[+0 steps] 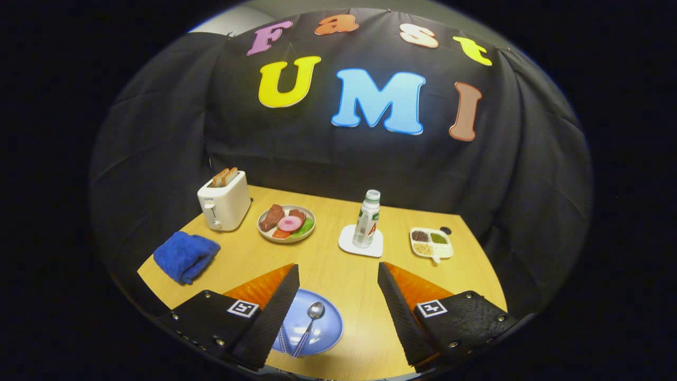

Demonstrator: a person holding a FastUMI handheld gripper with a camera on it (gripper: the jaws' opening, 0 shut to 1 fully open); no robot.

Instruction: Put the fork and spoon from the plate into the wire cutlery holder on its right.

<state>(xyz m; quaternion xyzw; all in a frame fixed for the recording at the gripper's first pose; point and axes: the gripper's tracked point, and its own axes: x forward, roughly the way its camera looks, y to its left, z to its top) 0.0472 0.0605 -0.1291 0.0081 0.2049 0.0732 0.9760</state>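
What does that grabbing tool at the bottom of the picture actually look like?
The gripper has two wedge-shaped fingers with finely ribbed inner faces, set wide apart. Each finger sits on a dark, rough-textured block with small screws along its edge and a square white tag printed with a black pattern.

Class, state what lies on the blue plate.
A spoon lies on the blue plate, between the open gripper's fingers. A second handle beside it runs under one finger, its head covered.

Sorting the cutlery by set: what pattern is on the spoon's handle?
Blue-and-white check, seen in the gripper view: the spoon lies on the blue plate between the open tool's fingers.
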